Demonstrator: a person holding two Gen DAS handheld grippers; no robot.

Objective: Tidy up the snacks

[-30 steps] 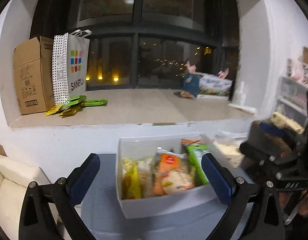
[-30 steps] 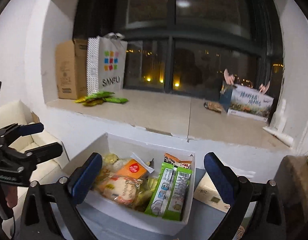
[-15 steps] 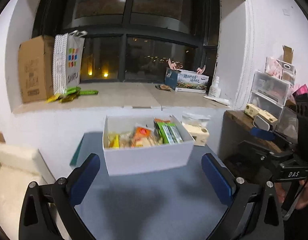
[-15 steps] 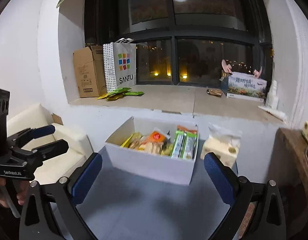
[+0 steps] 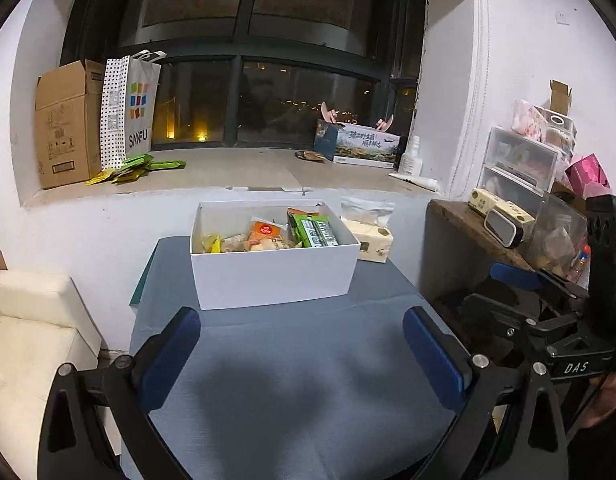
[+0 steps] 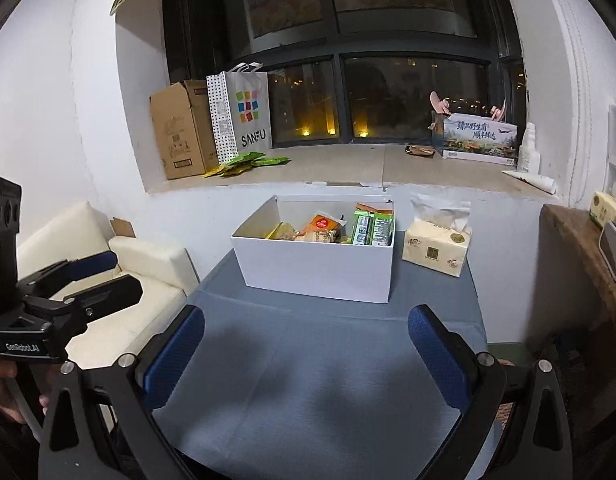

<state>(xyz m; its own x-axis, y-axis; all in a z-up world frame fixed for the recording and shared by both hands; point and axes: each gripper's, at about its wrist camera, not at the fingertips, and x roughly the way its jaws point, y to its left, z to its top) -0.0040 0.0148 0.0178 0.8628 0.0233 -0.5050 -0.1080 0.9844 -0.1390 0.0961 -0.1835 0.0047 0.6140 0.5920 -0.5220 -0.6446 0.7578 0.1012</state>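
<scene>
- On the blue-grey worktop [image 5: 292,360], covered by a cloth, your snack box [image 5: 274,276] stands toward the far edge, close under the window ledge [image 5: 228,176].
- Your white sofa [image 6: 148,280] sits just beside the worktop on its left; a dark wooden side shelf [image 5: 468,232] stands on its right.
- Snack box: white, open-topped, upright. Contents sit inside it in a loose row: yellow packets [image 5: 212,243] at the left end, an orange packet with a red round label [image 5: 264,232] in the middle, green packets [image 5: 314,232] at the right end.
- Cardboard carton [image 5: 64,124] and a white SANFU bag [image 5: 130,108] stand touching each other at the left end of the ledge; loose green and yellow sachets [image 5: 136,166] lie at their foot.
- Printed flat box [image 6: 478,138] rests at the right end of the ledge, with a white bottle [image 6: 528,154] just beside it.
- Tissue pack [image 6: 436,242] sits on the worktop just right of the snack box; whether they touch cannot be told.
- Your left tool [image 5: 300,344] hovers over the near part of the worktop, jaws spread wide, nothing between them, well short of the snack box.
- Your right tool [image 6: 306,348] hovers likewise, jaws spread wide and holding nothing, apart from the box.
</scene>
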